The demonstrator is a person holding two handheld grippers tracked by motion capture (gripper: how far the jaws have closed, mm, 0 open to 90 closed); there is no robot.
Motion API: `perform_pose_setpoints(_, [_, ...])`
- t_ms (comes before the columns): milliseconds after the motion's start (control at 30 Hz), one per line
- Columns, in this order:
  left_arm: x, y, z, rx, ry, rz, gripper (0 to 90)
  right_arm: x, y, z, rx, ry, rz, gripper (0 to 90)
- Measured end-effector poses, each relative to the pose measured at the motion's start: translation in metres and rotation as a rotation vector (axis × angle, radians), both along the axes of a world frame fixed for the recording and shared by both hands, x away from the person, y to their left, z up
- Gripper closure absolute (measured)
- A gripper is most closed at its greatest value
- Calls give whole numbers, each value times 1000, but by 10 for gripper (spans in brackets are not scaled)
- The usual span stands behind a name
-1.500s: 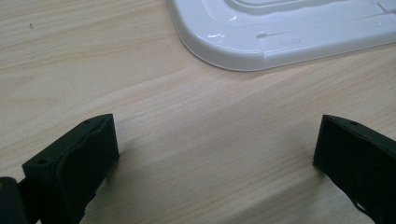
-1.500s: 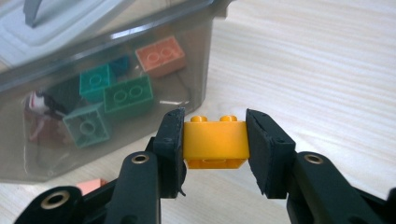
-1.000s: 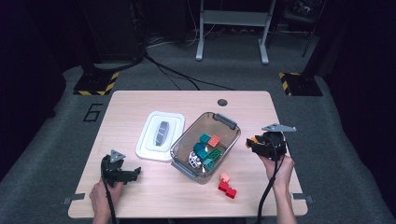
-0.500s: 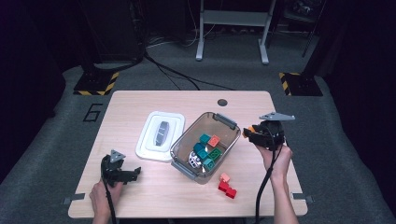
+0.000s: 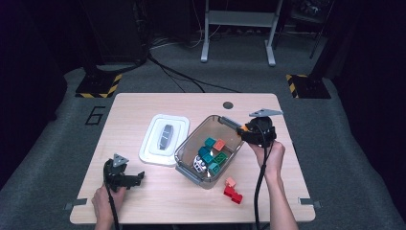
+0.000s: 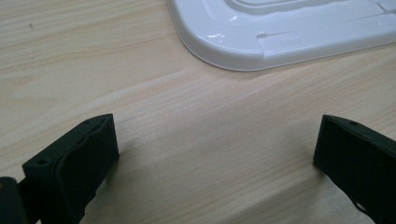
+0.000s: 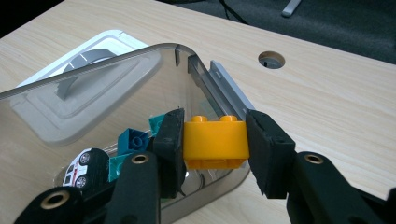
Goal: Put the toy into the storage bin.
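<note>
My right gripper (image 7: 214, 140) is shut on a yellow-orange brick (image 7: 215, 140), held over the near right rim of a clear plastic bin (image 7: 93, 93). In the high view the right gripper (image 5: 245, 132) hovers at the bin's (image 5: 191, 143) right edge with the brick (image 5: 244, 128) showing at its tip. Inside the bin lie teal bricks (image 5: 209, 153), an orange brick (image 5: 219, 144) and a small black-and-white toy car (image 5: 198, 164). My left gripper (image 5: 136, 178) rests low on the table at the front left; its jaws stand wide open with bare wood between them.
The bin's white lid (image 5: 163, 139) lies flat on the table left of the bin; its corner (image 6: 280, 32) is just beyond my left jaws. A red brick (image 5: 233, 193) and a small pink one (image 5: 231, 182) lie in front of the bin. A cable hole (image 5: 228, 105) is near the far edge.
My right gripper has moved away from the person and up, carrying the yellow-orange brick to the bin's right rim. The left gripper has stayed in place.
</note>
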State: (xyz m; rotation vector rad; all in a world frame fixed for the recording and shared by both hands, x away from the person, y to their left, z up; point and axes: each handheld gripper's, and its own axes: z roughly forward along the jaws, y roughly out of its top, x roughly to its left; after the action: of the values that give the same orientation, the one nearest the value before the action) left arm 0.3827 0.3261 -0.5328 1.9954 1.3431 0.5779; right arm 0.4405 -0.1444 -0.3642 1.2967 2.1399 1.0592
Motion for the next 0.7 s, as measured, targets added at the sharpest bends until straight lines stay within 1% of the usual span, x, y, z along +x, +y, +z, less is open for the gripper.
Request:
perform_pose_setpoints(100, [0, 0, 0, 0, 0, 0, 0, 5, 4, -3, -7, 9, 0, 587])
perform_pose_setpoints(200, [0, 0, 0, 1, 0, -1, 0, 9, 8, -5, -27, 20, -3, 586])
perform_pose_setpoints(267, [0, 0, 0, 0, 0, 0, 0, 12, 10, -9, -29, 35, -13, 586])
perform_pose_setpoints(367, [0, 0, 0, 0, 0, 0, 0, 14, 11, -12, -38, 39, -12, 586])
perform_pose_setpoints(567, [0, 0, 0, 0, -1, 0, 0, 14, 14, -17, -62, 53, -27, 586])
perform_pose_setpoints(600, [0, 0, 0, 0, 0, 0, 0, 14, 14, -17, -71, 44, -19, 585])
perform_pose_setpoints(633, [0, 0, 0, 1, 0, 0, 0, 13, 16, -18, -75, 48, -28, 584])
perform_pose_setpoints(700, [0, 0, 0, 0, 0, 0, 0, 13, 17, -18, -92, 49, -27, 581])
